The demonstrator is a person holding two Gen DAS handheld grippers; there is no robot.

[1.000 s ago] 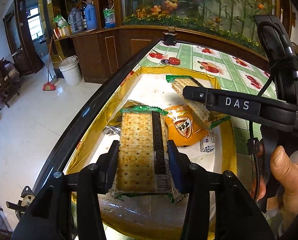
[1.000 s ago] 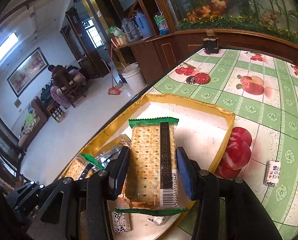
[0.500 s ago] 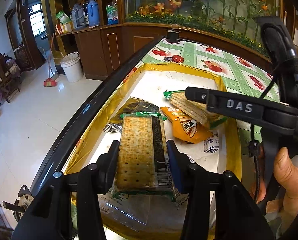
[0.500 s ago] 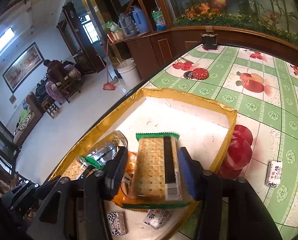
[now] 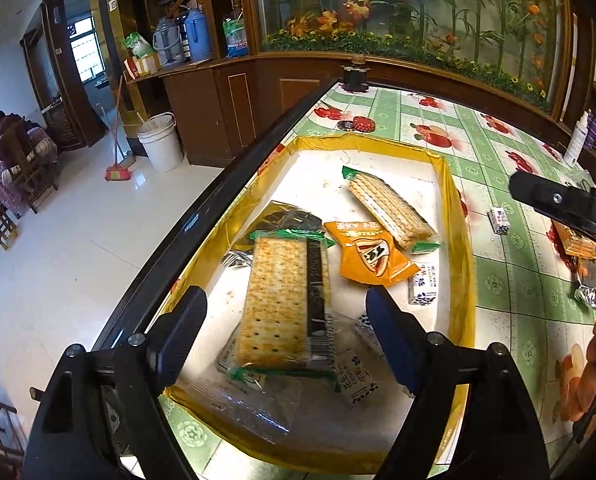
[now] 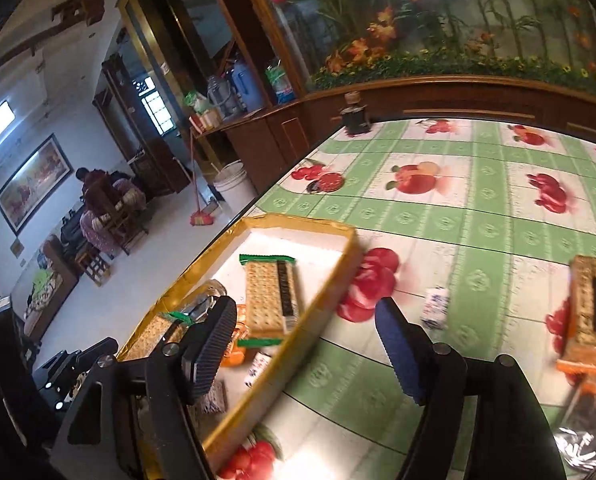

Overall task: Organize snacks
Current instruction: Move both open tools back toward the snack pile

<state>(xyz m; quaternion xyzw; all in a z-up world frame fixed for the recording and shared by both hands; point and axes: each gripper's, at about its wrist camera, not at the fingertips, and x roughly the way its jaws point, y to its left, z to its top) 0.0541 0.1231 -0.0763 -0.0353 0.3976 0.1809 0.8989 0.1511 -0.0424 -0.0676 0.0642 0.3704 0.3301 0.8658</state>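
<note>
Cracker pack (image 5: 285,304) lies flat in the gold-rimmed tray (image 5: 454,216), on top of smaller packets. Your left tool (image 5: 285,332) has just been opening; jaws stand clear either side, nothing gripped. Your right tool (image 6: 306,344), also just opening and empty, hangs over the tray edge and bench (image 6: 478,216). Risk: loose snacks on the bench, e.g. second cracker pack (image 6: 594,312); a hasty reach could knock the small white packet (image 6: 434,306).
</note>
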